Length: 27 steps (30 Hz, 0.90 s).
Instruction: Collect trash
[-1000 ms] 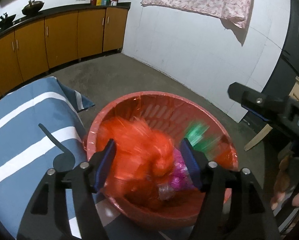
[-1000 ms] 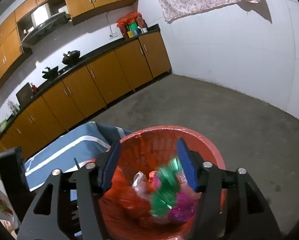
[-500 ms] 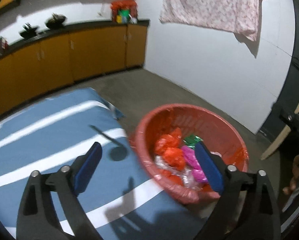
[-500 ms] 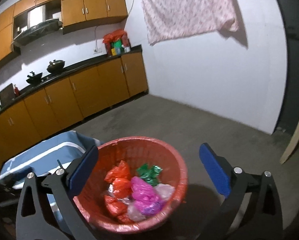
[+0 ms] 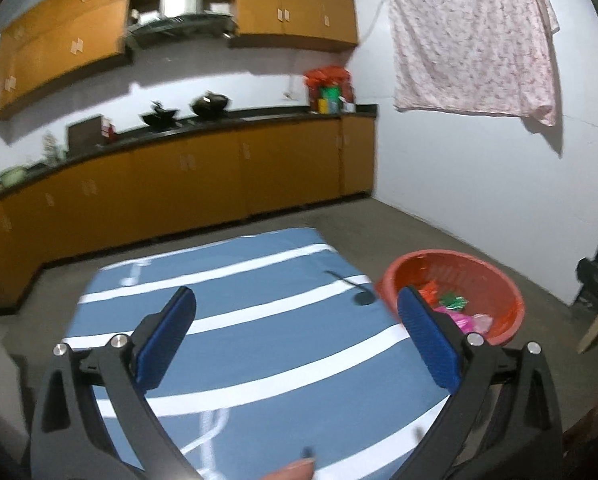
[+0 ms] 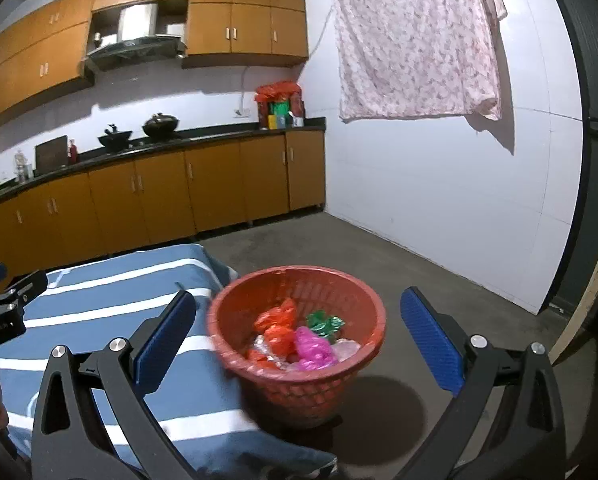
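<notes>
While both hand-held grippers gape empty, left hand-held gripper point(image 5: 297, 322) over striped cloth point(image 5: 259, 344), right hand-held gripper point(image 6: 299, 322) facing basket point(image 6: 299, 384).

Red basket point(image 6: 299, 380) near rim motion-blurred; striped cushion point(image 6: 111, 304) cut off at bottom edge; countertop items point(image 6: 277, 108) indistinct.

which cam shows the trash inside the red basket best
The right wrist view: the red basket sits near centre and the orange, green and pink bags inside show clearly. In the left wrist view the basket is off to the right, its contents partly hidden behind a finger.
</notes>
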### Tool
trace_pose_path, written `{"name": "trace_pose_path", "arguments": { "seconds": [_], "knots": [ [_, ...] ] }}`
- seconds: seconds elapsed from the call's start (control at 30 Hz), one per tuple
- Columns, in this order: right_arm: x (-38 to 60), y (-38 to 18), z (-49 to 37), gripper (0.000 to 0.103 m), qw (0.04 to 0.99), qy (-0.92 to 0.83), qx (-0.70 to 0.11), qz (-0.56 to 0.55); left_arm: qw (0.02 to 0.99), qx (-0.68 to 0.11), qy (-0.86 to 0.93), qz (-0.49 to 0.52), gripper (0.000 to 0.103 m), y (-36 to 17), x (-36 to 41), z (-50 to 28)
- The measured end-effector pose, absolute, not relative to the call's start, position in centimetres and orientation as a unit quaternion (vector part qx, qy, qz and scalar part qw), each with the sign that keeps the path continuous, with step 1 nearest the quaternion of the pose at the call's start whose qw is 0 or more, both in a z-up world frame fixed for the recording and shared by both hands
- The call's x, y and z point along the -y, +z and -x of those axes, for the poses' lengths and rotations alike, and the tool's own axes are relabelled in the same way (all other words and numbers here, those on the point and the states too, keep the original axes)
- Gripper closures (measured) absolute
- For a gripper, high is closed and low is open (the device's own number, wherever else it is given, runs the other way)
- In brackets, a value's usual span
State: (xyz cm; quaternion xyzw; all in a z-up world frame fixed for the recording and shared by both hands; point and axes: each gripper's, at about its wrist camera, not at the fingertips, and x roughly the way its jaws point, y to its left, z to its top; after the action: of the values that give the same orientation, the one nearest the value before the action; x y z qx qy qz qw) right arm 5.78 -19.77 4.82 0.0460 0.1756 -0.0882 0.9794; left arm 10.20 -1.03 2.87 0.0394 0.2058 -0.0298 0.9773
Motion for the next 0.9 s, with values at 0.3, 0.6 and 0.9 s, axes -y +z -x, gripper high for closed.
{"name": "trace_pose_path", "arguments": {
  "seconds": [0.3, 0.6, 0.9],
  "knots": [
    [15.8, 5.0, -2.5, 0.002, 0.985, -0.046, -0.164, -0.039, 0.978, -0.206, 0.015, -0.026, 0.004, 2.8, -2.6, -4.5],
    [12.6, 4.8, -0.4, 0.002, 0.986, -0.033, -0.164, -0.009, 0.979, -0.203, 0.034, -0.011, 0.004, 2.5, -4.4, -1.1],
    [10.7, 4.0, 0.9, 0.002, 0.985, -0.035, -0.166, 0.015, 0.978, -0.204, 0.041, -0.016, 0.004, 1.9, -4.6, 0.8]
  ]
}}
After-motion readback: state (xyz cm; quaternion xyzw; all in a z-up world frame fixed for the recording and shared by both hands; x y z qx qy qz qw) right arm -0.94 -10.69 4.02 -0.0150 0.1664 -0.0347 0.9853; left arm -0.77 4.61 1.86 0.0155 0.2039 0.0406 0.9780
